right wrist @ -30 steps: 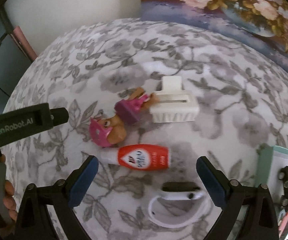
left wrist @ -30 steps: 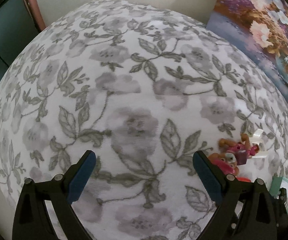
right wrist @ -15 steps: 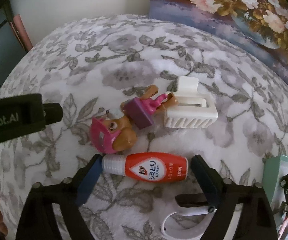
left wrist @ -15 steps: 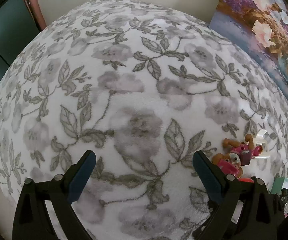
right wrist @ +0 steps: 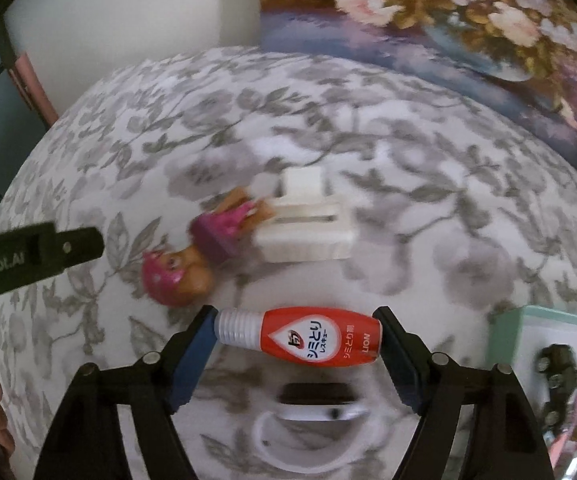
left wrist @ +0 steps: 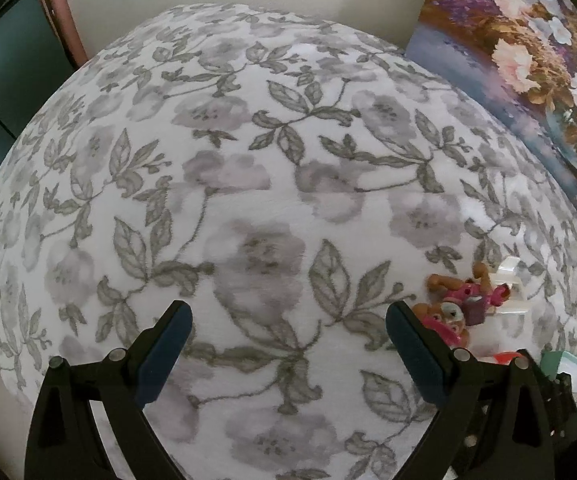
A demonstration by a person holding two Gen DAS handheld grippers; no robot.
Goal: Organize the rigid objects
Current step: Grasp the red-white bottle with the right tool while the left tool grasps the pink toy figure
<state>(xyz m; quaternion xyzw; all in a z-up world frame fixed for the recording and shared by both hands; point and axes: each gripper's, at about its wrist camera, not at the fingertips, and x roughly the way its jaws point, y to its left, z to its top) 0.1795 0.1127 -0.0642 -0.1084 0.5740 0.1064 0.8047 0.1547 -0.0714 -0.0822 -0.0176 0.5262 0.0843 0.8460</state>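
right gripper (right wrist: pixel 296 340) lower centre, jaws clamping bottle (right wrist: pixel 300 338) end to end, prob headed for tray (right wrist: pixel 508 332) lower right; left gripper (left wrist: pixel 288 344) wide open, idle over cloth (left wrist: pixel 248 160)

Black fingers (left wrist: pixel 416 356) (blue pads)

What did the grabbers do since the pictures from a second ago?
The right gripper moved forward over the wristband and closed its fingers on the ends of the red bottle, which now looks lifted. The left gripper stayed open over the bare blanket. The doll and white clip lie as before.
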